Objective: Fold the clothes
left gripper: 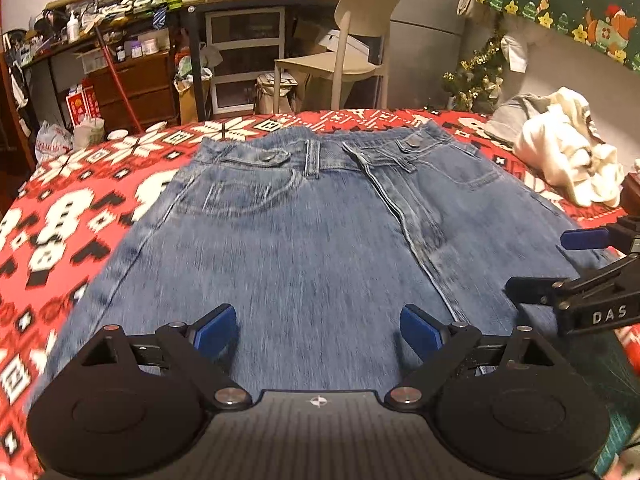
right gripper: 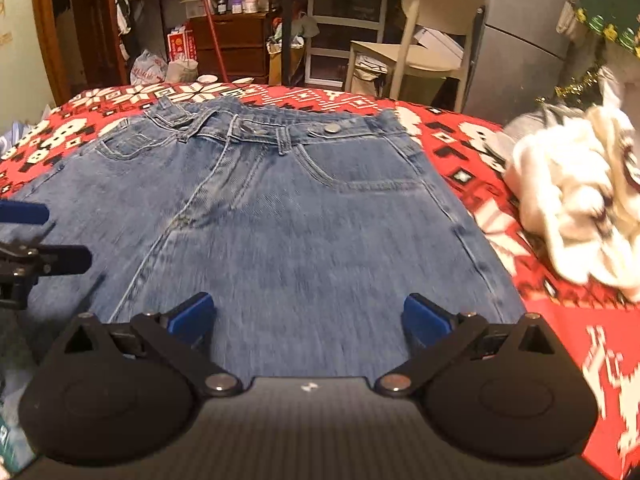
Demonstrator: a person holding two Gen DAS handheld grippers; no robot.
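Note:
Blue jeans (left gripper: 312, 232) lie flat on the red patterned bedspread (left gripper: 60, 216), waistband at the far side. My left gripper (left gripper: 318, 330) hovers over the near part of the left leg, open, with only denim below its blue pads. My right gripper (right gripper: 308, 318) is open too, above the right leg of the jeans (right gripper: 300, 216). Each gripper shows at the edge of the other's view: the right gripper (left gripper: 544, 264) at the right edge, the left gripper (right gripper: 52, 236) at the left edge. Neither holds any cloth.
A heap of white and grey clothes (left gripper: 560, 148) lies on the bed to the right of the jeans (right gripper: 580, 200). Beyond the bed stand a beige chair (left gripper: 344, 52), a cluttered desk with drawers (left gripper: 244, 60) and a small Christmas tree (left gripper: 476, 76).

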